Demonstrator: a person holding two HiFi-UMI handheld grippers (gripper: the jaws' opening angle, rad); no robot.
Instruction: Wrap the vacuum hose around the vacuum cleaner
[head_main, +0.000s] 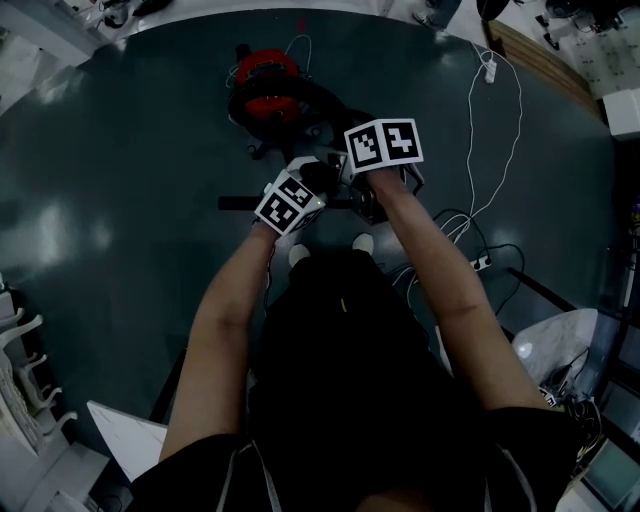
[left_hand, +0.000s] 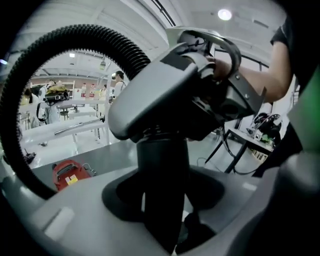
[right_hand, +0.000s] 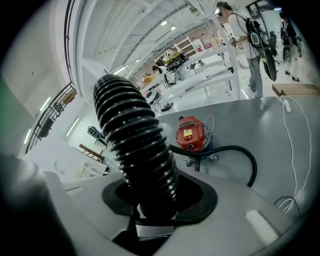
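The red vacuum cleaner (head_main: 265, 85) stands on the dark floor ahead of me; it also shows in the gripper views (left_hand: 70, 172) (right_hand: 192, 134). Its black ribbed hose (right_hand: 135, 135) rises through my right gripper (right_hand: 150, 200), which is shut on it. On the floor the hose (right_hand: 245, 157) curves back to the vacuum. My left gripper (left_hand: 162, 200) is shut on the smooth dark handle tube (left_hand: 162, 170) at the hose's end, and the ribbed hose (left_hand: 50, 55) arches over to the left. In the head view both grippers (head_main: 312, 175) (head_main: 360, 170) are close together just short of the vacuum.
A white cable (head_main: 505, 150) with a plug block (head_main: 490, 70) runs across the floor at right, above a tangle of dark cables and a power strip (head_main: 480, 262). A black wand (head_main: 240, 203) lies at left. White benches (right_hand: 210, 75) and a person (right_hand: 245, 40) stand behind.
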